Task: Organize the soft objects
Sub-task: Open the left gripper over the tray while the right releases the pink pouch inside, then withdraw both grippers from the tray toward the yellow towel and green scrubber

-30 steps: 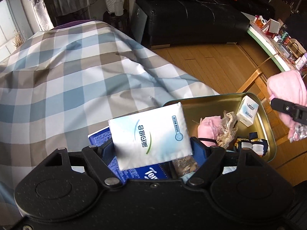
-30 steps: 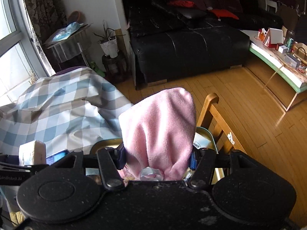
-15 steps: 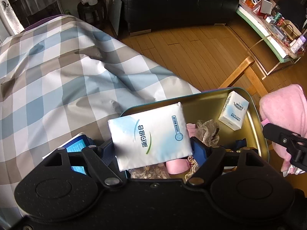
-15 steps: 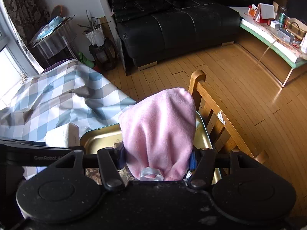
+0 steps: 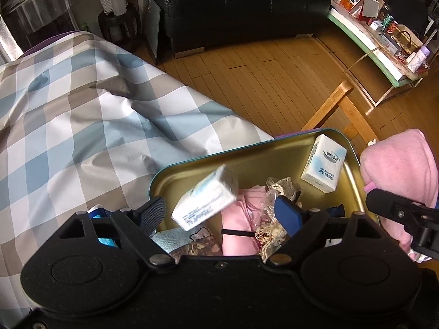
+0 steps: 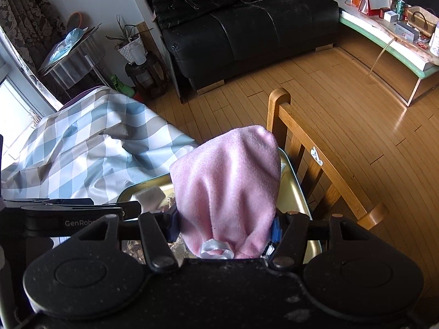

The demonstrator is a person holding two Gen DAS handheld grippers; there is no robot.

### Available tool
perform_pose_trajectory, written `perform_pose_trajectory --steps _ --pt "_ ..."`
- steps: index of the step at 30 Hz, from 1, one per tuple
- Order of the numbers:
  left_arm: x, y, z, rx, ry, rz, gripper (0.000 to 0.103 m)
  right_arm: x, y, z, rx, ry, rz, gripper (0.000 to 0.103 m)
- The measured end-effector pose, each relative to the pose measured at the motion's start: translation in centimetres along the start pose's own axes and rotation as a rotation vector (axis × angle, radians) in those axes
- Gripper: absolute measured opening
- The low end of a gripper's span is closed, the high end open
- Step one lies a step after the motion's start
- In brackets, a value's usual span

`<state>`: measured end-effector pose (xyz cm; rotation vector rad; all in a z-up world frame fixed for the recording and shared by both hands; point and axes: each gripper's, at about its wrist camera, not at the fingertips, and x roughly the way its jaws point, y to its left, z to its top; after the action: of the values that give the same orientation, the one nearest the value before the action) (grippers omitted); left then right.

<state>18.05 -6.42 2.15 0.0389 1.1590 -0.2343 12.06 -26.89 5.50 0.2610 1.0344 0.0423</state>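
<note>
The left gripper (image 5: 219, 213) stands with its jaws wide, having just been opening, and its pads touch nothing: the white tissue pack (image 5: 205, 198) sits blurred and tilted in the gap between them, low in the middle of the left wrist view, clear of both pads and over the gold tin tray (image 5: 274, 150). Behind it in the tray lie a pink cloth (image 5: 241, 216) with a crumpled lace-like piece (image 5: 277, 186) just to its right, and a second tissue pack (image 5: 323, 167) stands upright toward the tray's upper right corner. The right gripper (image 6: 223, 227) is clamped narrowly on a pink plush towel (image 6: 227, 183), which rises as a rounded hump in the middle of the right wrist view (a bit of white ribbon shows at its base). Below and around it lies the same tray, with a checked blue-and-grey cloth (image 5: 82, 126) spreading to the left, a wooden chair back (image 6: 307, 153) to the right, and a black sofa (image 6: 247, 27) across the top.
</note>
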Motion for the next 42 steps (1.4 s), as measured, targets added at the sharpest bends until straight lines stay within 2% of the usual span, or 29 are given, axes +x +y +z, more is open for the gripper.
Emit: perform_pose_trajectory --steps 7,12,28,31,42 --pt "0.5 -0.1 -0.3 0.003 0.014 -0.001 0.083 -0.1 -0.1 0.2 0.017 -0.005 0.027 0.064" --pt "0.7 -0.1 -0.7 0.01 0.028 0.004 0.083 -0.3 -0.1 0.1 0.011 -0.031 0.008 0.064" --pt "0.8 0.4 -2.1 0.039 0.053 0.019 0.083 0.3 0.0 -0.1 0.013 -0.007 -0.024 0.065" --pt "0.4 1.0 -2.5 0.034 0.053 0.026 0.083 0.4 0.2 -0.2 0.004 -0.001 -0.027 0.068" --pt "-1.7 6.1 -4.5 0.009 0.051 0.093 0.083 1.0 1.5 -0.6 -0.055 0.013 -0.06 0.068"
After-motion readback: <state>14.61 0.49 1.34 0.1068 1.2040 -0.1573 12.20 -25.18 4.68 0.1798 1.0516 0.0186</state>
